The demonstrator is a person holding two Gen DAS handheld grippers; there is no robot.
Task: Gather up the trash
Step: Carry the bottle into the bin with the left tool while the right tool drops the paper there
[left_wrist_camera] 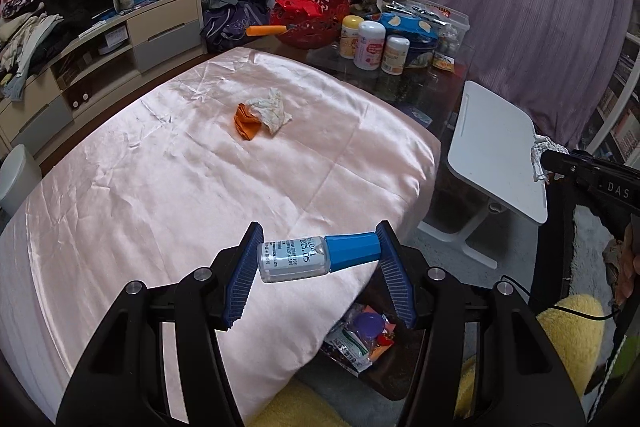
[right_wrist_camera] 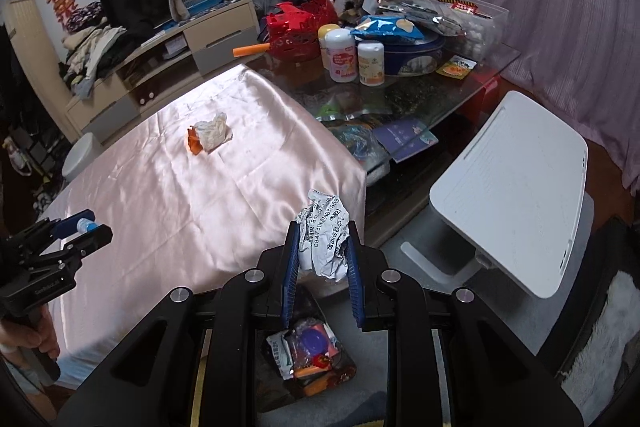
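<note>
My left gripper is shut on a small clear bottle with a blue cap, held crosswise over the near corner of the pink satin cloth. My right gripper is shut on a crumpled printed receipt. Below both grippers on the floor stands a dark trash bin with wrappers inside; it also shows in the left wrist view as the trash bin. Out on the cloth lie a crumpled tissue and an orange wrapper. The left gripper appears at the left edge of the right wrist view.
A glass coffee table crowded with snack bags, jars and a red basket stands behind the cloth. A white folding side table is at the right. A TV cabinet with a birdcage lines the far left. A person's hand grips the left handle.
</note>
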